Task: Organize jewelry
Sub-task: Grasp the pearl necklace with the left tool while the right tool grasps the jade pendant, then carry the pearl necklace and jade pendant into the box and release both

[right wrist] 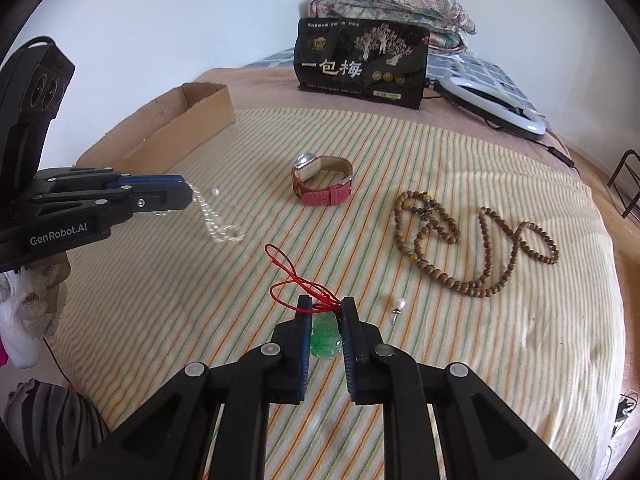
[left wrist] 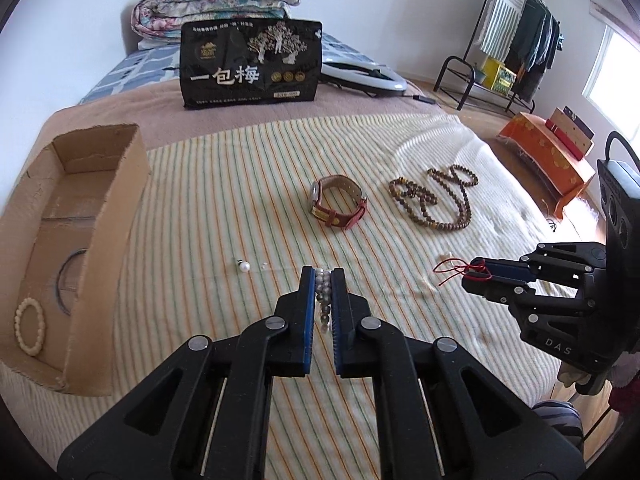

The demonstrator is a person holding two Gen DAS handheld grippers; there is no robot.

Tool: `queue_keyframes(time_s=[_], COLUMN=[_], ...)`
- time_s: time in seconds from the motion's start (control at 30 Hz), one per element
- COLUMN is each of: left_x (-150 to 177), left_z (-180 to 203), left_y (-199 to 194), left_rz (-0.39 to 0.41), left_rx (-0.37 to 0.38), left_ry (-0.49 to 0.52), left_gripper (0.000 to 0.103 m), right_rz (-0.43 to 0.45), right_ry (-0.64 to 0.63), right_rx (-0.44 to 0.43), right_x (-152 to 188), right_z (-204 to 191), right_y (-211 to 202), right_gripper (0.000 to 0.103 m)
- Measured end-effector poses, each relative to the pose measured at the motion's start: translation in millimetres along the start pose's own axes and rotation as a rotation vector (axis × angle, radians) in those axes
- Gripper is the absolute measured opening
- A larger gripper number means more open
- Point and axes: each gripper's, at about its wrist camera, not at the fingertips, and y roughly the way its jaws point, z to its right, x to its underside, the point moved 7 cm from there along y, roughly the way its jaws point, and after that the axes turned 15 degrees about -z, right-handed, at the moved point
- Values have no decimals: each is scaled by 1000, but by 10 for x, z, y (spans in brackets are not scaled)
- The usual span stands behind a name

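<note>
My left gripper is shut on a strand of pale grey pearl beads. In the right wrist view that strand hangs from the left gripper above the striped cloth. My right gripper is shut on a green pendant, and its red cord trails forward. The right gripper shows in the left wrist view with the red cord. A cardboard box at the left holds a cream bracelet. A red-strapped watch and a wooden bead necklace lie on the cloth.
A loose pearl earring lies left of the left gripper, and another pearl stud lies right of the right gripper. A black snack bag stands at the back, with a ring light and folded quilts behind. A clothes rack stands at the far right.
</note>
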Motion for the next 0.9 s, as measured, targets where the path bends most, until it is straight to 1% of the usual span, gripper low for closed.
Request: queue_keyframes(time_s=[0.37, 0.9], left_x=[13, 42], left_z=[-147, -561], left_y=[-485, -998], left_rz=[79, 159], left_rx=[-2, -33], left_ry=[-22, -78], left_gripper=[5, 5], right_rz=[62, 127], right_ry=[15, -14], right_rx=[21, 11], right_x=[-37, -356], right_z=[-27, -386], right_y=[-419, -740], right_gripper=[12, 12])
